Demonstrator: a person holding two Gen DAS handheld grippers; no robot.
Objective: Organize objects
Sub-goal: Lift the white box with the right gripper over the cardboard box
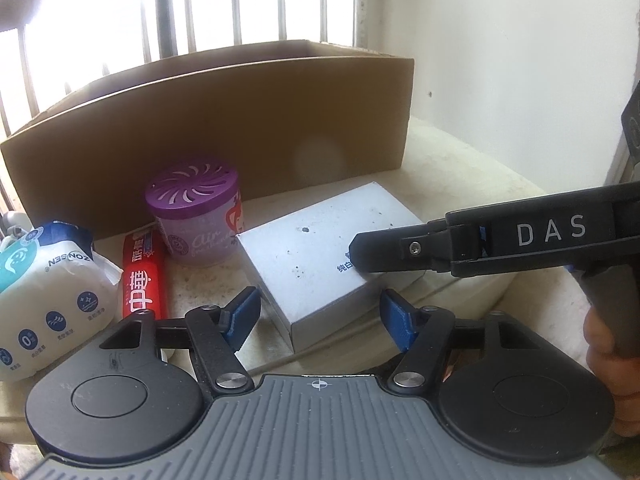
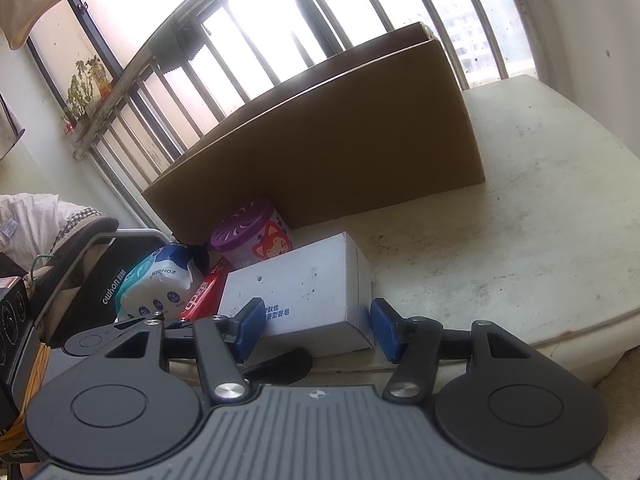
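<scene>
A white cardboard box [image 1: 316, 256] lies on the pale table in front of a large brown carton [image 1: 224, 120]. Left of it stand a purple air freshener tub [image 1: 196, 216], a red toothpaste box [image 1: 144, 284] and a white tissue pack [image 1: 48, 300]. My left gripper [image 1: 320, 320] is open, its blue pads either side of the white box's near corner. My right gripper [image 2: 318, 330] is open around the near end of the white box [image 2: 304, 296]; it shows from the side in the left wrist view [image 1: 360, 256], its tip over the box's right edge.
The brown carton [image 2: 332, 148] stands against a barred window. A white wall [image 1: 520, 60] rises on the right. A dark chair [image 2: 92, 272] with clothing sits left of the table. The table's rounded front edge [image 2: 580, 336] is near on the right.
</scene>
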